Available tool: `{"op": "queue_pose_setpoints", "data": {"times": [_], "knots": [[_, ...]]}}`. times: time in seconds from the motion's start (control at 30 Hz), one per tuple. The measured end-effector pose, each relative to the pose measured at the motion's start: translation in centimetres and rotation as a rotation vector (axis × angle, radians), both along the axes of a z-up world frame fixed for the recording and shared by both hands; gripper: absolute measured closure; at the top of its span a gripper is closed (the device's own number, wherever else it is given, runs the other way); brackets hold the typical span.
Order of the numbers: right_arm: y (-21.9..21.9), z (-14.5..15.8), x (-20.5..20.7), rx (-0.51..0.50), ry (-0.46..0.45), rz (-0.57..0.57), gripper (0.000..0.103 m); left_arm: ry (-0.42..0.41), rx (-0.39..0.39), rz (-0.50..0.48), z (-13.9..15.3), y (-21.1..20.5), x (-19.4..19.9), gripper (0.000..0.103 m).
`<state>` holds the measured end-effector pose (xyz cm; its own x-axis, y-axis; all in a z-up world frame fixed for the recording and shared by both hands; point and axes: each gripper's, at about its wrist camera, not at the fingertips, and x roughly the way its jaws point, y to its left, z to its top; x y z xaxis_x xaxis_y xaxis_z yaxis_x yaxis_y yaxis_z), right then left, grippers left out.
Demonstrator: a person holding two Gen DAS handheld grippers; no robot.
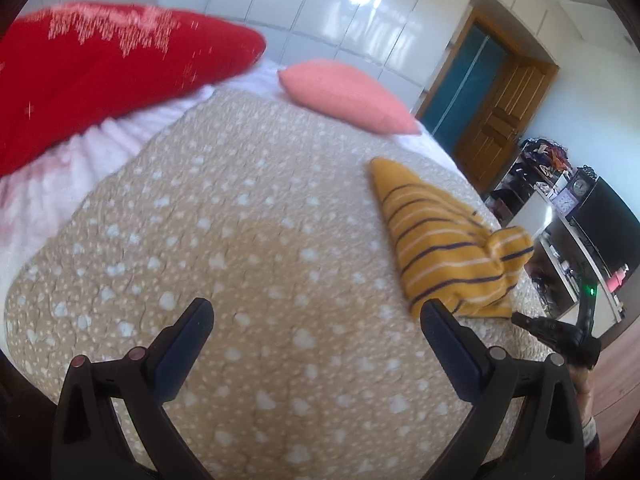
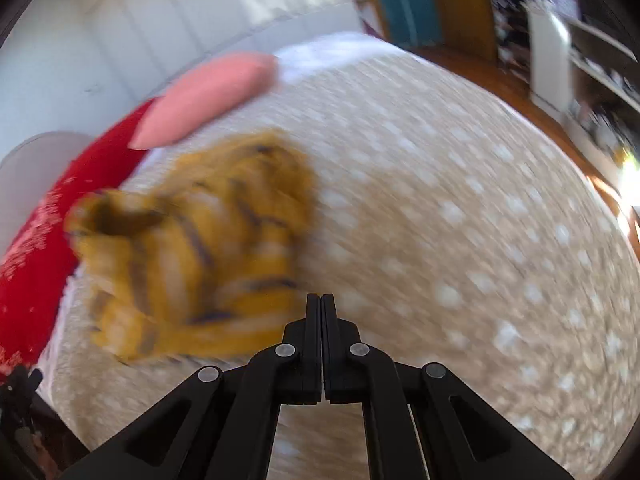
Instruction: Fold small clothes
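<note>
Striped yellow garment (image 1: pixel 444 240) lies bunched on the spotted bedspread (image 1: pixel 240 240), toward its right side. Left gripper (image 1: pixel 316 320) spread wide, empty; right gripper (image 2: pixel 321 312) clenched on nothing beside the cloth. Risk — a grab at the bunch catches several layers. Pink cushion (image 1: pixel 344 94) and red pillow (image 1: pixel 100 76) well apart — nothing obstructs.

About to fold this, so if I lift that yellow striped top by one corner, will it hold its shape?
Probably not. The yellow striped top lies bunched and creased on the quilt, so it looks soft and floppy. It seems thin knit, likely light, and should drape and unfold.
</note>
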<state>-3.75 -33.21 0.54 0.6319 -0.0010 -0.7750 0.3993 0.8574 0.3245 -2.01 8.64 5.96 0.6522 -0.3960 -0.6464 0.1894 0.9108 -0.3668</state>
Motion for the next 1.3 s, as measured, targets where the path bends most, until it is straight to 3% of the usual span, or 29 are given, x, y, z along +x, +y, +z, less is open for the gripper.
{"op": "queue_pose_setpoints", "data": {"times": [0.13,0.2,0.23,0.27,0.4,0.47,0.63,0.77,0.83,0.9,1.0,1.13,1.17,1.23,1.3], "knots": [[1.0,4.0,-1.0,0.019,-0.184,0.055,0.098,0.028,0.005,0.014,-1.3,0.4,0.5,0.0],[3.3,6.7,0.2,0.005,-0.274,0.16,0.07,0.052,0.001,0.018,-1.9,0.2,0.7,0.0],[4.5,7.3,0.8,-0.007,-0.298,0.2,0.046,0.06,-0.003,0.015,-2.1,0.0,0.7,0.0],[6.1,7.9,1.7,-0.036,-0.321,0.25,0.043,0.068,-0.004,0.005,-2.2,-0.3,0.6,0.0],[9.9,7.4,5.1,-0.17,-0.281,0.349,0.045,0.035,0.044,-0.025,-1.4,-1.3,-0.1,0.0],[10.3,5.8,6.4,-0.164,-0.191,0.379,0.094,0.014,0.068,-0.037,-0.8,-1.5,-0.3,0.0],[5.6,3.1,2.4,-0.011,-0.159,0.289,0.095,0.0,0.072,-0.061,-0.6,-1.6,0.3,0.0],[1.1,-1.9,-1.3,0.24,-0.122,0.172,0.096,0.065,0.021,-0.091,-2.0,-3.0,2.6,0.0],[0.6,-2.7,-1.7,0.28,-0.131,0.17,0.096,0.105,-0.009,-0.122,-2.5,-4.0,3.9,0.0],[0.8,-1.1,-1.5,0.252,-0.159,0.181,0.093,0.121,-0.022,-0.152,-2.6,-5.5,5.6,0.0],[1.1,2.0,-1.2,0.201,-0.226,0.2,0.085,0.109,-0.02,-0.197,-1.7,-7.4,7.7,0.0],[0.4,6.8,0.0,0.067,-0.338,0.14,0.026,0.072,-0.017,-0.294,-0.5,-10.8,11.0,0.0],[0.1,7.4,1.0,0.046,-0.353,0.112,0.019,0.076,-0.014,-0.319,-0.5,-12.0,12.1,0.0],[-0.8,7.1,3.7,0.049,-0.341,0.098,0.017,0.108,-0.037,-0.393,-1.1,-14.6,14.3,0.0],[-1.3,5.2,7.5,0.094,-0.251,0.128,0.017,0.205,-0.065,-0.485,-3.0,-17.5,16.7,0.0]]}}
